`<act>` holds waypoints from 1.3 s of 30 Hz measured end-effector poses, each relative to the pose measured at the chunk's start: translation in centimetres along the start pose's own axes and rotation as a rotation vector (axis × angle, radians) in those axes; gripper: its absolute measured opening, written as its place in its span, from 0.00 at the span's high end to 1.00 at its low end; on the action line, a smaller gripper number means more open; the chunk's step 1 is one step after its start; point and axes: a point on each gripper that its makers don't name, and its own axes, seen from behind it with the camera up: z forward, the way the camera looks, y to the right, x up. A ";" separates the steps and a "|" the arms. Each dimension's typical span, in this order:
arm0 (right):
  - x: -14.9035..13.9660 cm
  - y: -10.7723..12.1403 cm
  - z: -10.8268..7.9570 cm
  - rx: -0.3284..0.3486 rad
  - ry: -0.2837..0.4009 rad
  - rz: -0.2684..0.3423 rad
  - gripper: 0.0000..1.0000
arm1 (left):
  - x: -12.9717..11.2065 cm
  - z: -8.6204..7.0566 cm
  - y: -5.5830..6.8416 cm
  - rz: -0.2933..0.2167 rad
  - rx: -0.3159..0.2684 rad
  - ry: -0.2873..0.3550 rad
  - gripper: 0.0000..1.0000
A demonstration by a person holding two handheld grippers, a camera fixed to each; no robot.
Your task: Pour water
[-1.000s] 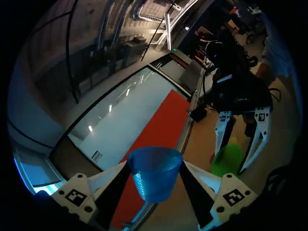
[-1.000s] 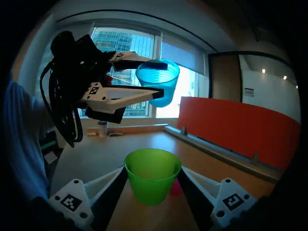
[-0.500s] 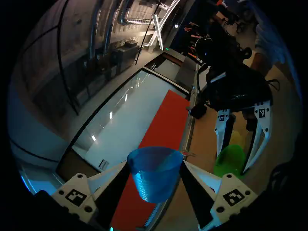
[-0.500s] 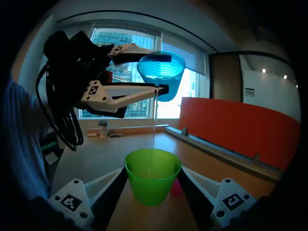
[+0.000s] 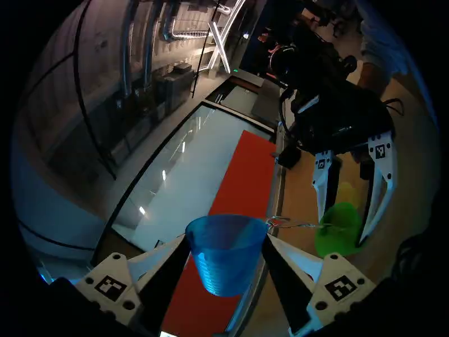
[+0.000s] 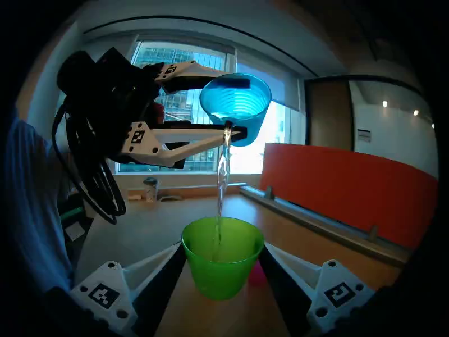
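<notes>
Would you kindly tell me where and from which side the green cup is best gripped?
Grip the green cup across its side wall below the rim, coming in level from the side, as the right gripper does. It stands upright and tapers downward, and its mouth must be free for the stream from the blue cup.

The left gripper point(image 5: 225, 242) clamps a blue cup point(image 5: 224, 263); a thin water stream point(image 5: 297, 225) runs from its rim into the green cup point(image 5: 338, 235) between the right gripper's point(image 5: 343, 223) fingers.
</notes>
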 end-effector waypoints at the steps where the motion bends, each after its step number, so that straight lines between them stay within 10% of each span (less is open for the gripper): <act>1: 0.0 0.0 0.0 0.000 0.000 0.000 0.09 | 0.0 0.0 -0.1 0.005 0.002 0.000 0.14; 39: 0.3 0.1 0.1 -0.002 0.005 -0.007 0.10 | 1.2 -0.2 -1.5 0.228 0.041 0.002 0.14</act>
